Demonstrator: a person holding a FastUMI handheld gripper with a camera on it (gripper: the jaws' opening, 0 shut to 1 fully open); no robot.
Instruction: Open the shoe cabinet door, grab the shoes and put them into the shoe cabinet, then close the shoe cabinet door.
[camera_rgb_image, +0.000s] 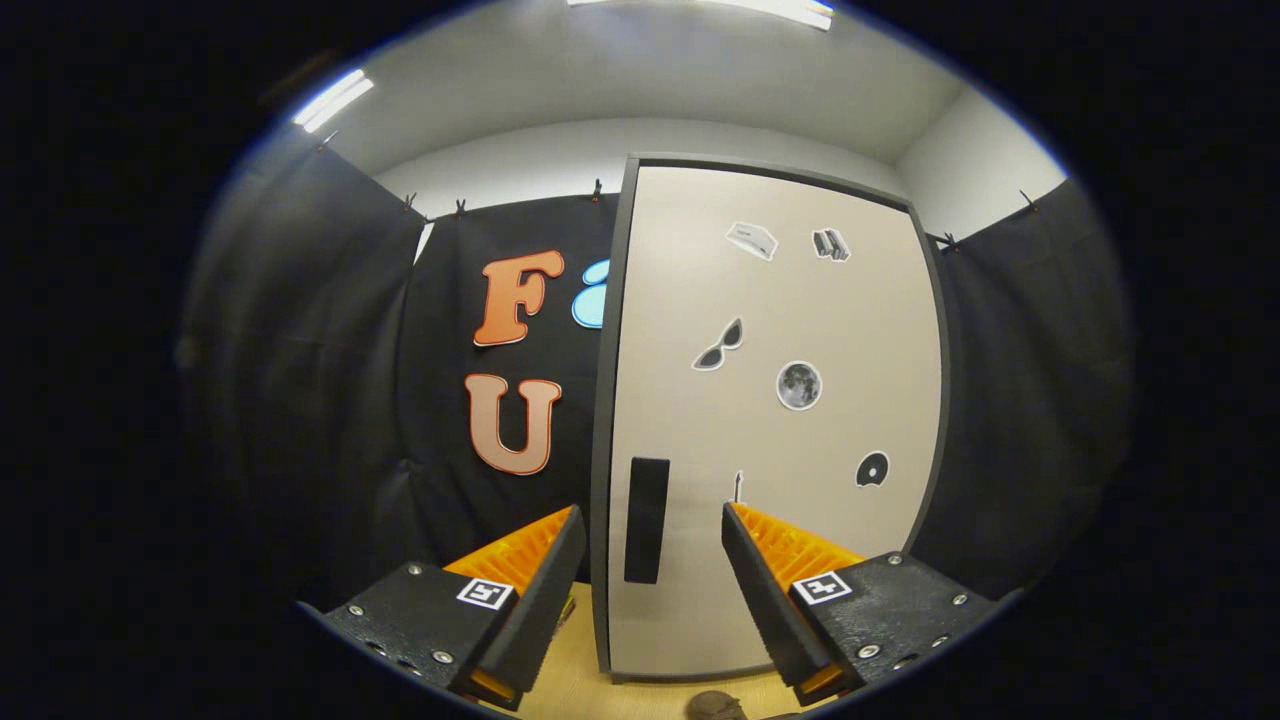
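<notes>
The gripper (653, 520) is released, its 2 fingers spread wide with nothing between them. Just beyond the fingertips stands the shoe cabinet (940, 420), upright on a light wooden floor (580, 690). Its pale door (780, 560) is shut, set in a dark frame. A dark vertical handle (647, 520) sits near the door's left edge, low down, and lines up with the gap between the 2 fingers, closer to the left one.

The door carries several stickers: a pair of sunglasses (718, 346), a round moon (799, 385), a disc shape (872, 469) lower right, and 2 small ones near the top whose subjects are too small to tell. Near the camera, on the floor between the finger bases, a small brownish rounded object (715, 705) pokes into view; whether it is a shoe cannot be told.
</notes>
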